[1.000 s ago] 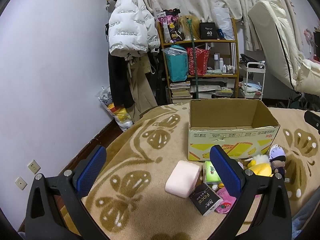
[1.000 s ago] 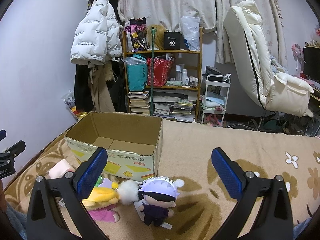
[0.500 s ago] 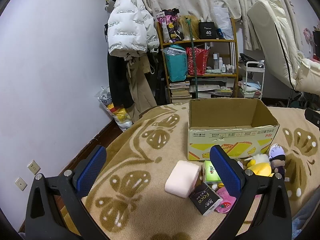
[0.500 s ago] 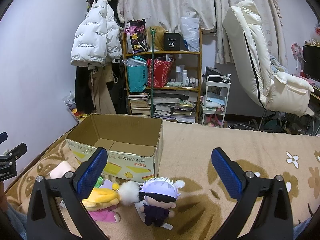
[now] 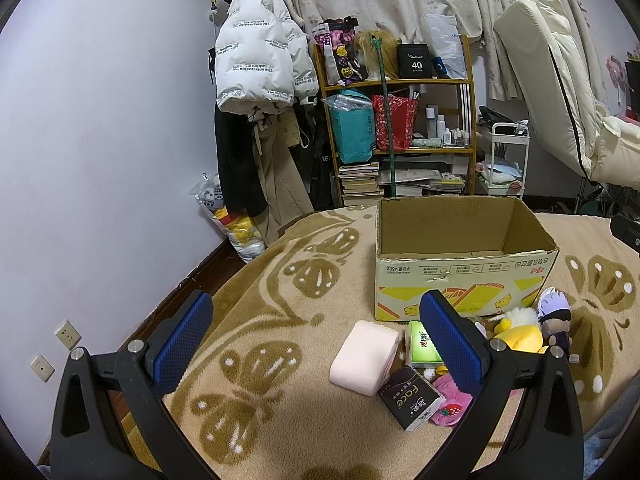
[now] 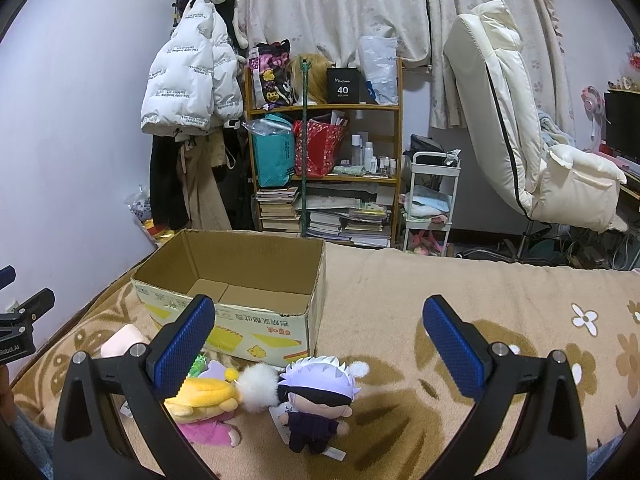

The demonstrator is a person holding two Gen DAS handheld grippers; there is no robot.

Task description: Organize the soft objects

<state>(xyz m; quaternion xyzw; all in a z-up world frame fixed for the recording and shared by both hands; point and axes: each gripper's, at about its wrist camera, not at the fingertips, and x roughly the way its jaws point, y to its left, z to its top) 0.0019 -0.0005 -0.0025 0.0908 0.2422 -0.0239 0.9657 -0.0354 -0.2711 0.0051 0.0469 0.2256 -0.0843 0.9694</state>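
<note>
An open cardboard box stands empty on the tan bed blanket. In front of it lie a pink soft pack, a green tissue pack, a black tissue pack, a pink strawberry cloth, a yellow plush and a white-haired doll. My left gripper is open and empty above the blanket, left of the pile. My right gripper is open and empty above the doll.
A shelf of books and bags, hanging coats, a white trolley and a cream recliner stand beyond the bed. The wall runs along the bed's left edge. The left gripper's body shows in the right wrist view.
Both views have shifted only slightly. Nothing on the bed has moved and both grippers stay open.
</note>
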